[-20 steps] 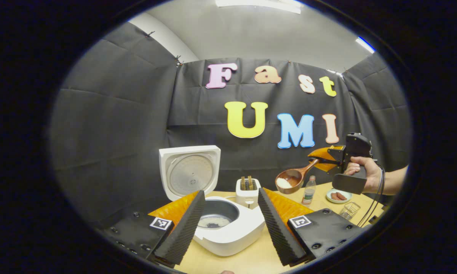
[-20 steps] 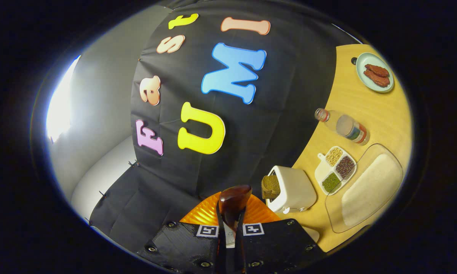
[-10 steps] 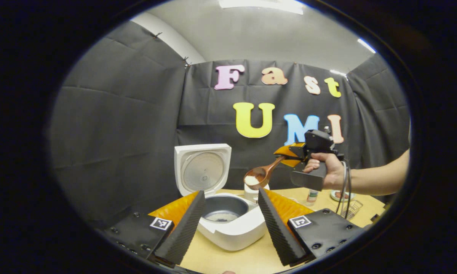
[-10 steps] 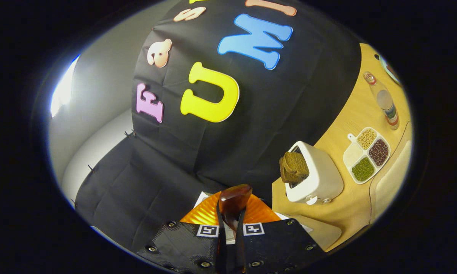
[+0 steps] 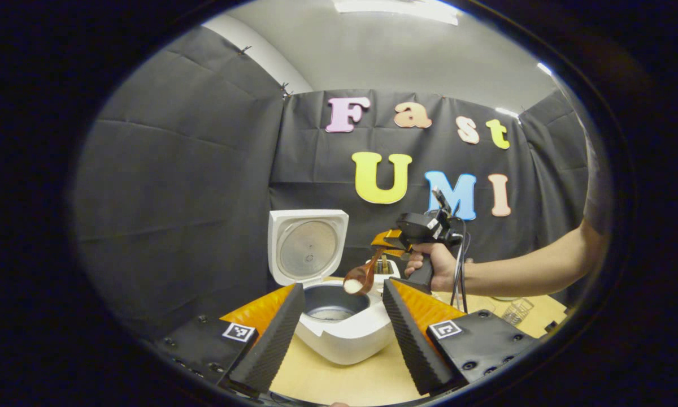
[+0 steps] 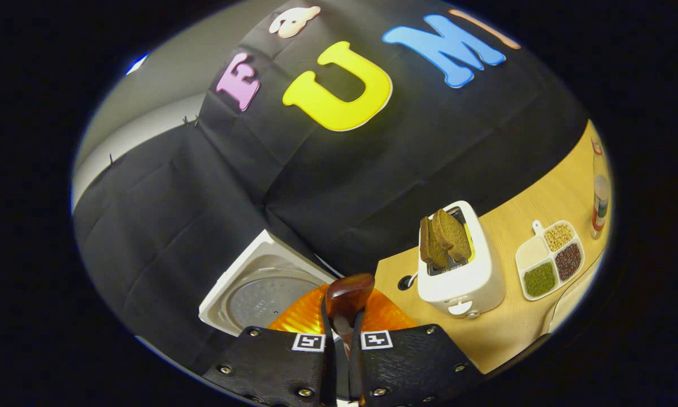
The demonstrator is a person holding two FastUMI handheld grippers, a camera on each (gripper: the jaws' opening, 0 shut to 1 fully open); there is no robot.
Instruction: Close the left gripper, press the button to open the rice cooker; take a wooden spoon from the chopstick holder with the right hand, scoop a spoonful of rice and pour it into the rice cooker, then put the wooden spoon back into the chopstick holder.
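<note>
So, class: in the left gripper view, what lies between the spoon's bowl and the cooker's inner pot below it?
Nothing: in the left gripper view the wooden spoon hangs over the rice cooker's open pot with only air between.

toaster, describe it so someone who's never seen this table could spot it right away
Start at the white rice cooker with its lid standing open; the toaster stands on the wooden table just beyond it. It is a small white box, and unlike its neighbours it has dark bread slices poking from its top.

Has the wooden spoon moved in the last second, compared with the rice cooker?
Yes. In the left gripper view the wooden spoon has travelled left and down, ending over the rice cooker pot.
</note>
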